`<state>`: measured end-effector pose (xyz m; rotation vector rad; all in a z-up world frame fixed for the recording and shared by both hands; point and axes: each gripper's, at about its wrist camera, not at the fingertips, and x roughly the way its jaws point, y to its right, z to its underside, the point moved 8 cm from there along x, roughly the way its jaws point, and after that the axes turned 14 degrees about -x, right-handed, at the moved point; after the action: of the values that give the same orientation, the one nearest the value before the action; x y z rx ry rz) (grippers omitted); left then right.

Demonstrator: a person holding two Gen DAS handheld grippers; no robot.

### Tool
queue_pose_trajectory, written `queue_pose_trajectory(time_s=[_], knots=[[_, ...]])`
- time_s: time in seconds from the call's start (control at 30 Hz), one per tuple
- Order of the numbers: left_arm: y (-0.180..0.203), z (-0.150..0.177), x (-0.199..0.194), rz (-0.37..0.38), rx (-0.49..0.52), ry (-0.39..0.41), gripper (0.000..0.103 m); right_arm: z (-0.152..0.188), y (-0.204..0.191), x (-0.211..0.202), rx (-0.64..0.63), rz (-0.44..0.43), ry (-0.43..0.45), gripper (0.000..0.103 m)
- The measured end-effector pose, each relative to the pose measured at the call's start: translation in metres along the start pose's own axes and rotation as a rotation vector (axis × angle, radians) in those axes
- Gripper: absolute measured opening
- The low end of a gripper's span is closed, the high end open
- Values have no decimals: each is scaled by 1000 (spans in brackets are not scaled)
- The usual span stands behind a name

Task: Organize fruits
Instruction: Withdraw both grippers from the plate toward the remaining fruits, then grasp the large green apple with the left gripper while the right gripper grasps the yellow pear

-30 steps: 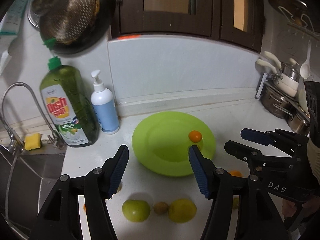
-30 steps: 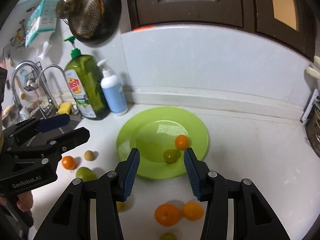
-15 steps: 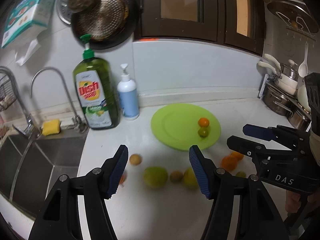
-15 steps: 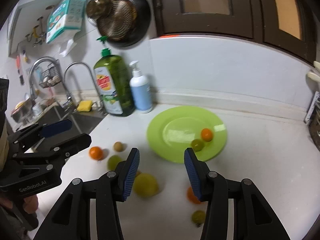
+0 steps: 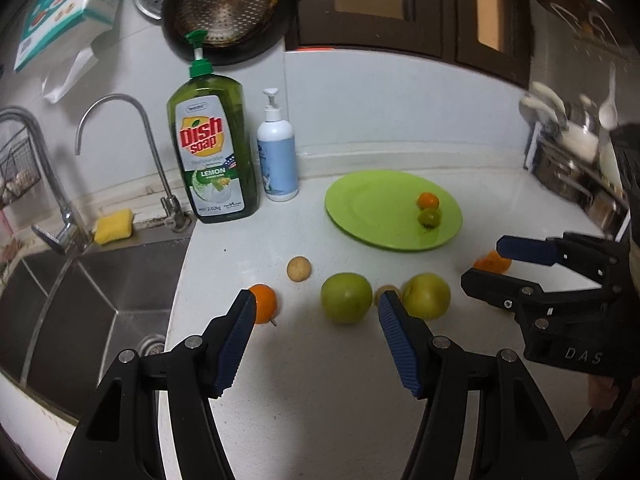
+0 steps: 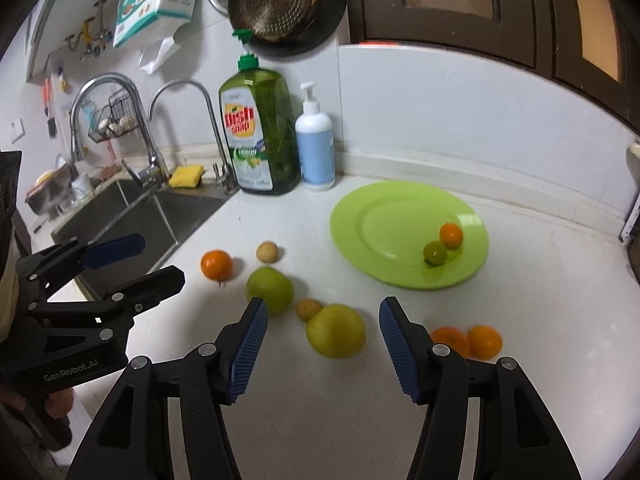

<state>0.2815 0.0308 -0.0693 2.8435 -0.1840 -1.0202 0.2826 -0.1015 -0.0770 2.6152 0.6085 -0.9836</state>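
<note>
Here's the spread: a lime-green plate (image 6: 404, 216) sits toward the back of the white counter (image 6: 320, 420), and two small fruits are on it, touching each other near its right side, an orange one (image 6: 451, 235) and a green one (image 6: 435, 253). Everything else lies loose on the counter in front of the plate. A green apple (image 6: 270, 290) sits left of centre, a yellower apple (image 6: 336, 331) to its right, and a small tan fruit (image 6: 308, 309) is tucked between them (touching the yellow one, by the look of it). Further left there's a lone orange (image 6: 216, 265) near the counter's edge by the sink (image 6: 132, 216), with another tan fruit (image 6: 267, 251) just behind it. Off to the right, a pair of oranges (image 6: 466, 341) lie side by side, partly hidden behind a claw finger.

Now the hands. The right claw (image 6: 322, 344) hovers low over the counter, fingers spread wide, nothing between them, with the yellow apple framed in the gap ahead. The left claw (image 5: 316, 338) is likewise spread and holding nothing, pointing at the green apple (image 5: 346, 298), with the lone orange (image 5: 264, 303) just behind its left fingertip. Each claw shows in the other's view, both hanging level above the counter, well apart. A dish soap bottle (image 6: 259, 136) and a white pump bottle (image 6: 315, 148) stand against the wall.
</note>
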Motion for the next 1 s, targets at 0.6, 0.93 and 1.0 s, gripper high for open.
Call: queue_pose_trajectory(time_s=[0.6,0.93,1.0], knots=[[11,10,71,133,96,-104,62,25,1,66,-7,-70,-155,59],[14,18,99,152,97,-172,62,31,2,84,8,-87,-199,59],[15,20,102,153,97,-179,62,32,2,85,11,-93,-201,59]])
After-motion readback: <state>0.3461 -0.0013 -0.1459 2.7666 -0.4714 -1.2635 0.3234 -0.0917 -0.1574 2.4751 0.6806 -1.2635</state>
